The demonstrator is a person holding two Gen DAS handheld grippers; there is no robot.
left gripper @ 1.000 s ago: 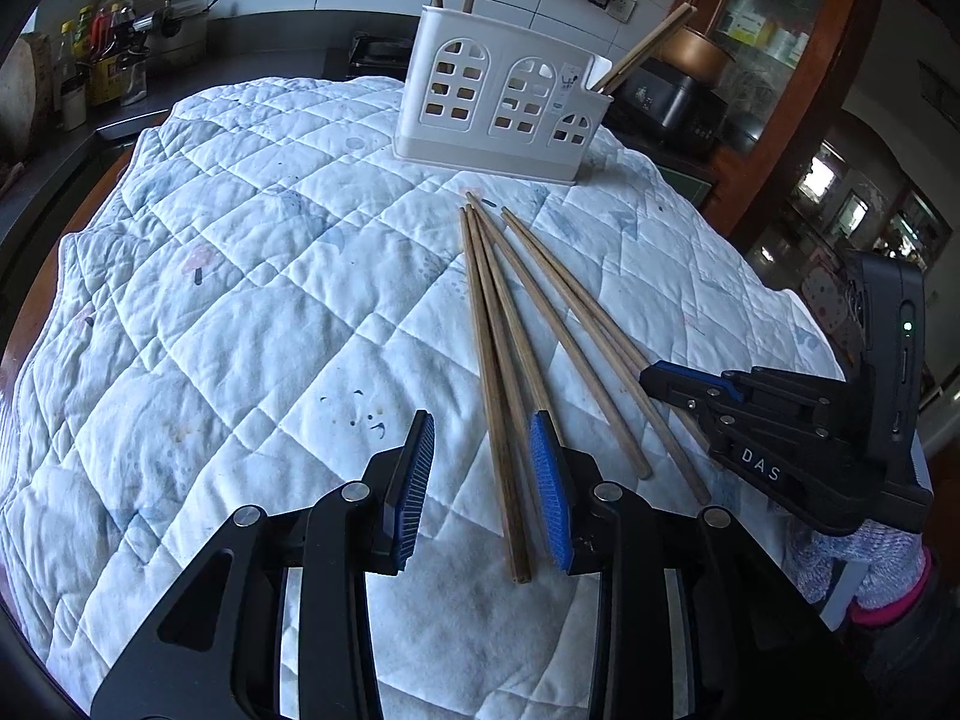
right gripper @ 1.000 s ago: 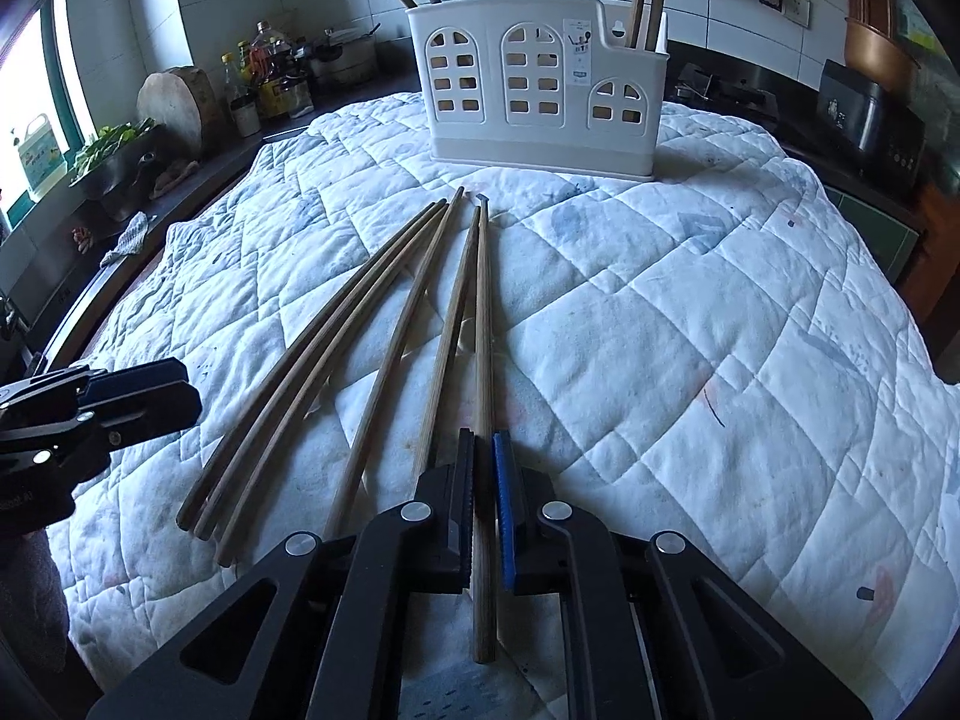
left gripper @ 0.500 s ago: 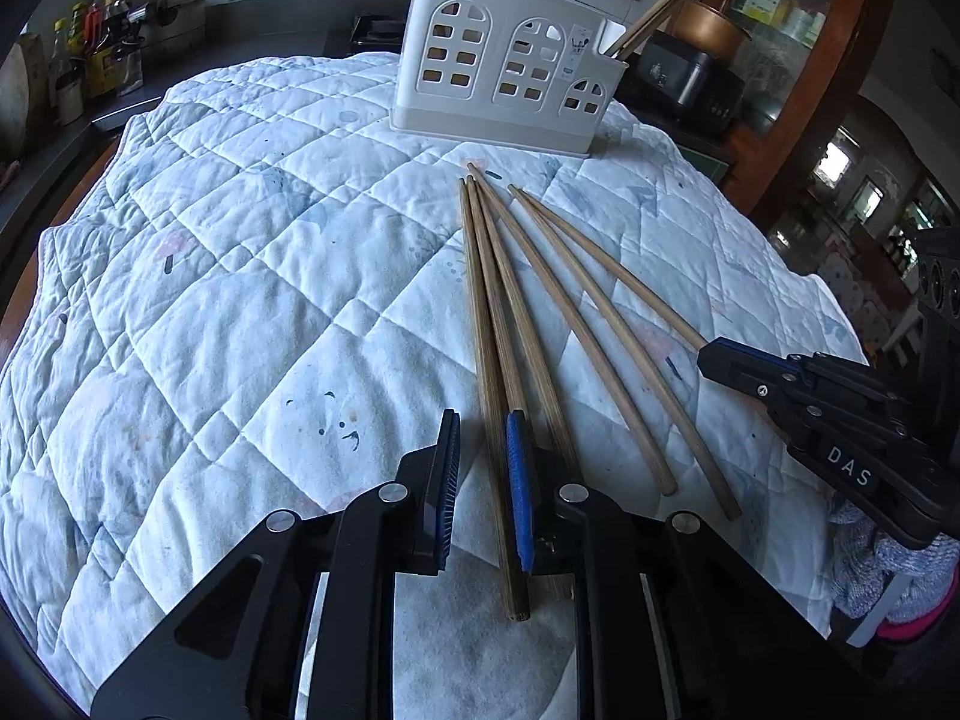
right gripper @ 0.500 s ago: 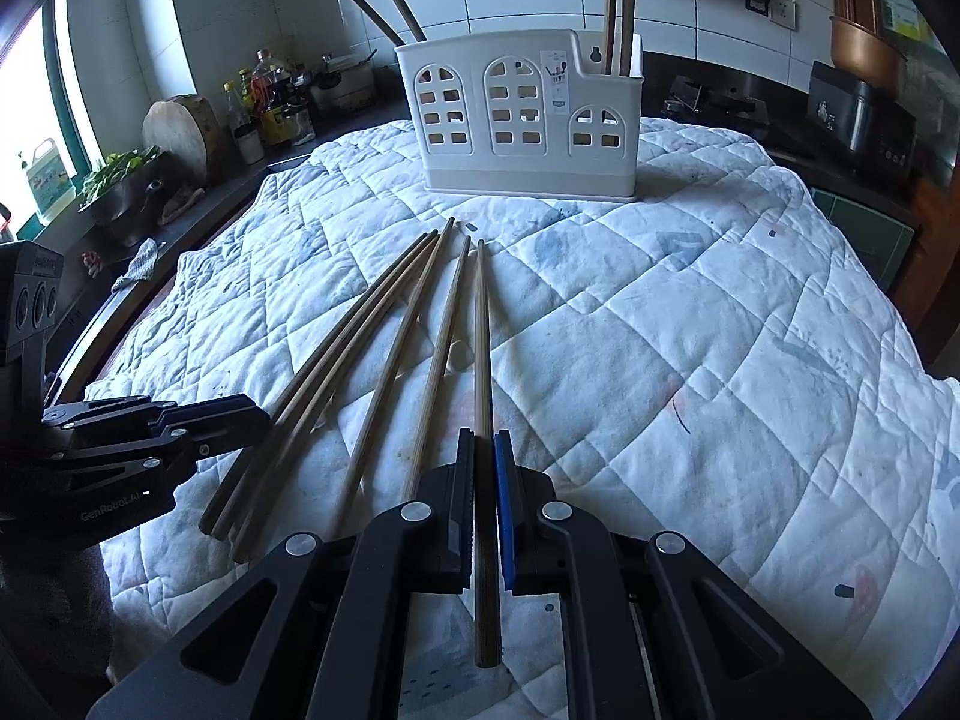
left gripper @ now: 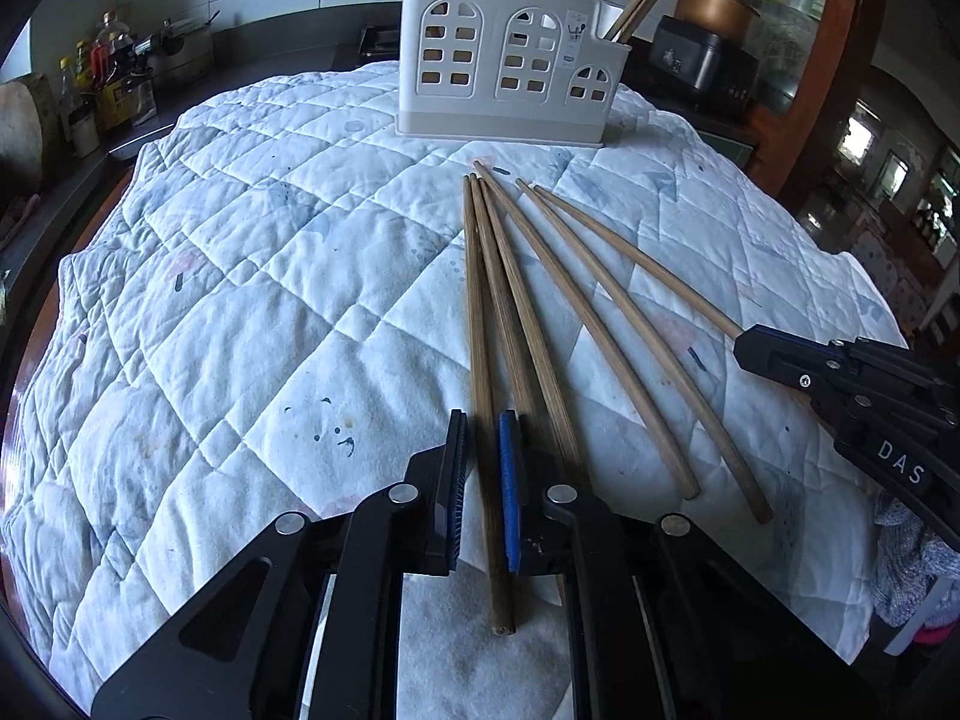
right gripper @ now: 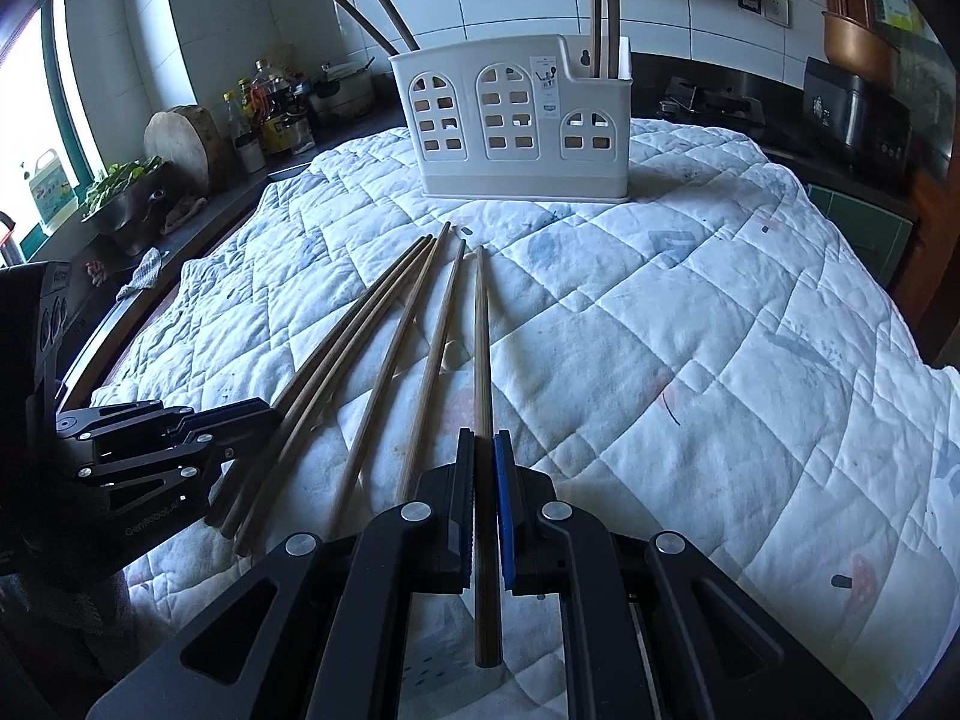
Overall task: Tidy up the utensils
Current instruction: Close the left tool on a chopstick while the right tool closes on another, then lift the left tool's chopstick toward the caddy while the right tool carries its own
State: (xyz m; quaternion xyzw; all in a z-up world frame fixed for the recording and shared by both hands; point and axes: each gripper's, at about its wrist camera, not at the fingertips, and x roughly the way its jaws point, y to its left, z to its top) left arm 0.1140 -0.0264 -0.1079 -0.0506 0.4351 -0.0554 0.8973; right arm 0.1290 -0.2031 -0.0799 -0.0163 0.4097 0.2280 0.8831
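4 chopsticks already stand in the far white holder (right gripper: pixel 516 126); 5 remain near, the left gripper (left gripper: pixel 480 480) and right gripper (right gripper: pixel 485 498) each clenching 1.

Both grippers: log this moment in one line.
left gripper: shut on leftmost chopstick | right gripper: shut on rightmost chopstick | holder: waiting

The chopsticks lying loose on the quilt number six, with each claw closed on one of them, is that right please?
Not quite: five chopsticks lie on the quilt, not six, as the left wrist view shows. The rest holds: the left claw and the right claw are each closed on one.
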